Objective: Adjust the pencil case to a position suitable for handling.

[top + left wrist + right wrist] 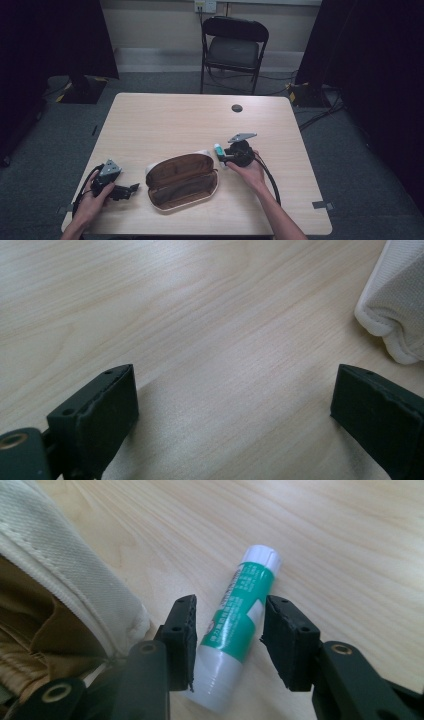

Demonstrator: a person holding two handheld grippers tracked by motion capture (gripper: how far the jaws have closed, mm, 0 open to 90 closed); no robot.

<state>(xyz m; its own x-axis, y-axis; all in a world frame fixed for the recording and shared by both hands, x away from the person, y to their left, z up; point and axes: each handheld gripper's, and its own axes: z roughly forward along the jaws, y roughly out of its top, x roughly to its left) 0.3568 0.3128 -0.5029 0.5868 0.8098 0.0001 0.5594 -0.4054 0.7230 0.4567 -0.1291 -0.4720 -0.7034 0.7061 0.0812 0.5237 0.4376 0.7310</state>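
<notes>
Pale wood table (165,120) in a dim room, dark curtains at both sides, a black folding chair (233,47) behind it. An open pouch (182,180), cream outside and brown-lined, lies near the front edge.

Right gripper (230,630) sits just right of the pouch. Its jaws straddle a green-and-white glue stick (240,620) that lies flat on the table, just beside the pouch's end. The left pad looks to touch the tube; a sliver of gap shows at the right pad. Jaws mostly closed in but not yet clamped, so nothing counts as held.

Left gripper (235,405) rests left of the pouch, jaws wide apart over bare wood, nothing between them. A pouch corner (395,305) sits ahead of its right jaw.

Risks, as judged:
- Tube is round and smooth; an uneven squeeze with one pad landing first could roll or squirt it out sideways.
- Grip sits toward the tube's lower half, so it may tilt when lifted.
- Pouch fabric lies close to the left jaw and could get pinched or dragged.
</notes>
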